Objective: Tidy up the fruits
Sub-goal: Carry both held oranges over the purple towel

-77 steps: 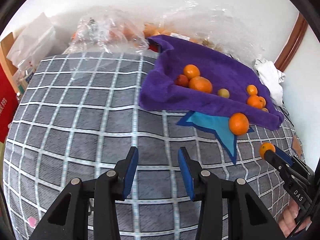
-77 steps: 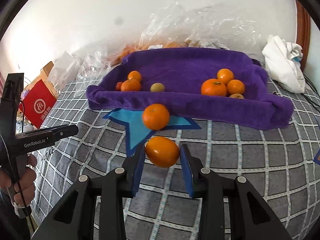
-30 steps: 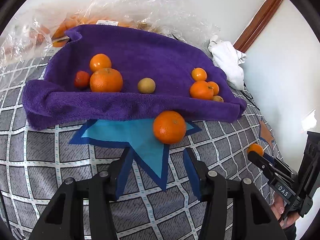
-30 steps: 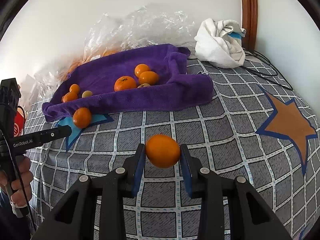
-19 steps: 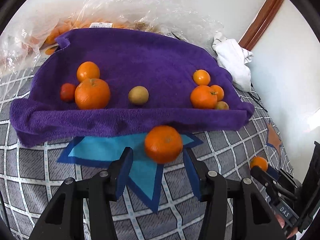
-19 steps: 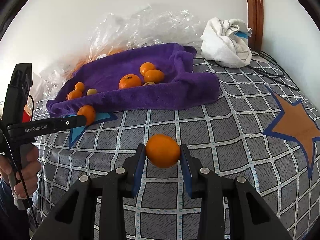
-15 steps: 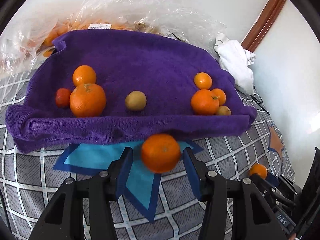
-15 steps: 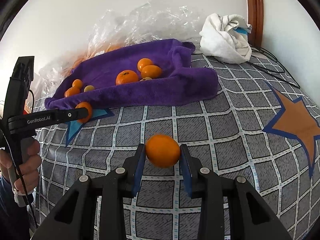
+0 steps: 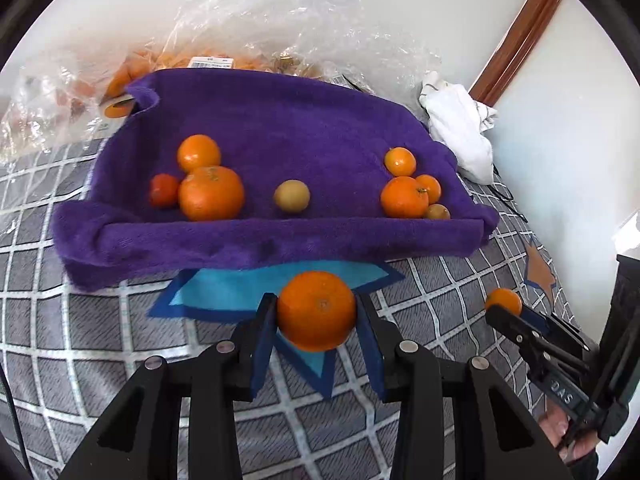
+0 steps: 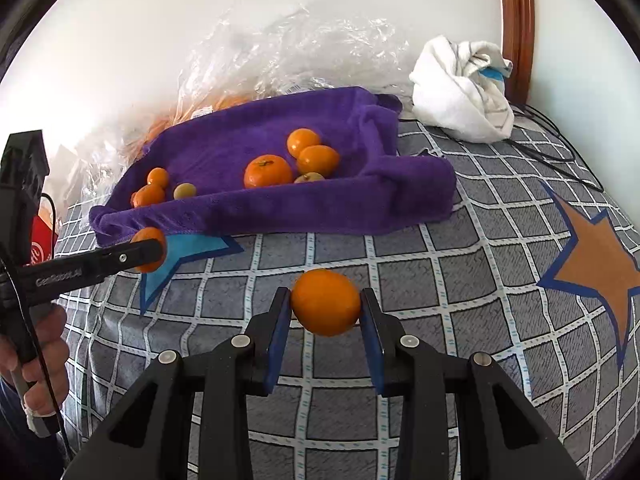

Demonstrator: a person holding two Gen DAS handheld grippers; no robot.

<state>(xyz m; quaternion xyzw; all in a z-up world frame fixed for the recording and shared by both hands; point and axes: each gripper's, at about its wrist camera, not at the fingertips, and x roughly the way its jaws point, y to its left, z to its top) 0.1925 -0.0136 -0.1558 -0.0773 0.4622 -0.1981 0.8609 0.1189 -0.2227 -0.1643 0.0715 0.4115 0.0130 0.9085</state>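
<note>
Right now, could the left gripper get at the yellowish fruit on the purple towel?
Probably not as it stands. The left gripper has an orange between its closing jaws, so it is occupied. The yellowish fruit lies uncovered on the towel, behind its rolled front edge.

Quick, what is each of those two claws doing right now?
Left gripper: closing on an orange between its jaws.
Right gripper: shut on another orange.
</note>
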